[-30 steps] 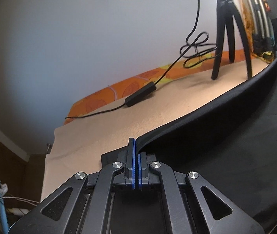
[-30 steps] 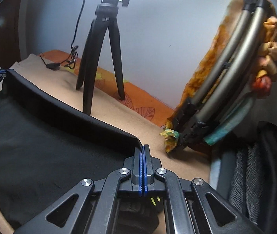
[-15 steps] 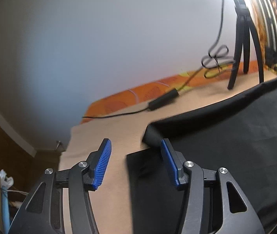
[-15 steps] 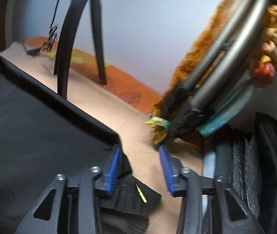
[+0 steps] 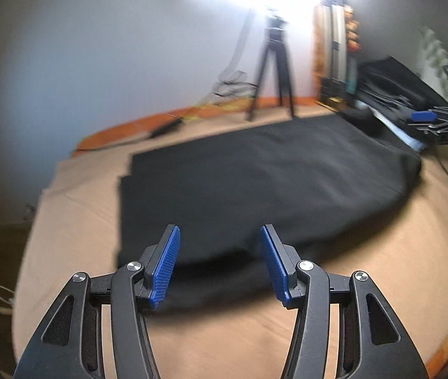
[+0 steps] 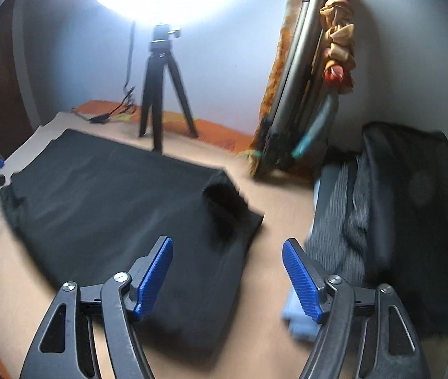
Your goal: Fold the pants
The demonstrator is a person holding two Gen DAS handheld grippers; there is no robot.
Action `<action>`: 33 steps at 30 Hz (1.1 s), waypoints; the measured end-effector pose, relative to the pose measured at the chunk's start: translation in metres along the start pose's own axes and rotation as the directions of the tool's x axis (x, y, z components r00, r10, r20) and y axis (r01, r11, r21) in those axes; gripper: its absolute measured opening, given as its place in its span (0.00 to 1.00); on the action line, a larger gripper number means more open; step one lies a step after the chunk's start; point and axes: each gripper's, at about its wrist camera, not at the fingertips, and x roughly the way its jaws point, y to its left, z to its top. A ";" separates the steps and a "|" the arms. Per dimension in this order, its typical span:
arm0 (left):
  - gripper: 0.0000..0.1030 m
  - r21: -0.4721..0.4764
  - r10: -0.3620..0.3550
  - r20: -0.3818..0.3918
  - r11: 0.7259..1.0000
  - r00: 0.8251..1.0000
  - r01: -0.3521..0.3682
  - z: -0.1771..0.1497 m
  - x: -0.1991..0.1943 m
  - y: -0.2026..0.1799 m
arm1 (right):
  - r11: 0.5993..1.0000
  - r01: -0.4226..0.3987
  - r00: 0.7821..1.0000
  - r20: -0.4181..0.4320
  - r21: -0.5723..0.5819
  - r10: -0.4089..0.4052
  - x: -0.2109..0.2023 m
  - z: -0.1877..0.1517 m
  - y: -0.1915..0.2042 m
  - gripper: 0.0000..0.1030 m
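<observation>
The black pants (image 5: 255,183) lie folded flat on the tan sheet (image 5: 75,221); they also show in the right wrist view (image 6: 113,208), with a bunched corner at the right end (image 6: 227,202). My left gripper (image 5: 219,262) is open and empty, raised above the near edge of the pants. My right gripper (image 6: 227,278) is open and empty above the pants' right end. The right gripper also shows at the far right of the left wrist view (image 5: 429,120).
A black mini tripod (image 6: 160,101) with a bright lamp stands at the back, a cable and inline switch (image 5: 164,129) beside it. A folded tripod wrapped in orange cloth (image 6: 306,88) leans on the wall. Dark and grey garments (image 6: 381,208) are piled at the right.
Both grippers were shut on the pants' upper edge a second ago. They opened, let the fabric drop flat, and have pulled back and up from the pants.
</observation>
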 end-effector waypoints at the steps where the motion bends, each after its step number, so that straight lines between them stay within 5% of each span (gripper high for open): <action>1: 0.50 0.004 -0.025 -0.008 1.000 1.000 0.025 -0.002 0.001 -0.006 | 1.000 -0.005 1.000 -0.006 0.000 0.005 -0.006 -0.007 0.002 0.74; 4: 0.50 0.005 -0.096 -0.045 0.995 0.994 0.097 -0.006 0.006 -0.016 | 1.000 -0.017 1.000 -0.025 0.003 0.017 -0.015 -0.024 0.013 0.74; 16: 0.50 0.038 -0.163 -0.157 0.985 0.974 0.171 -0.010 0.042 -0.050 | 0.999 -0.029 0.993 -0.116 -0.014 0.028 0.010 -0.047 0.026 0.79; 18: 0.51 0.028 -0.164 -0.156 0.985 0.974 0.171 -0.007 0.048 -0.051 | 0.999 -0.040 0.992 -0.120 -0.014 0.038 0.016 -0.047 0.027 0.73; 20: 0.51 0.015 -0.183 -0.153 0.982 0.971 0.188 -0.003 0.051 -0.051 | 0.998 -0.059 0.991 -0.123 -0.002 0.058 0.021 -0.045 0.026 0.36; 33: 0.56 0.017 -0.257 -0.119 0.965 0.959 0.261 0.020 0.076 -0.071 | 0.990 -0.113 0.990 -0.080 0.080 0.119 0.027 -0.034 0.014 0.35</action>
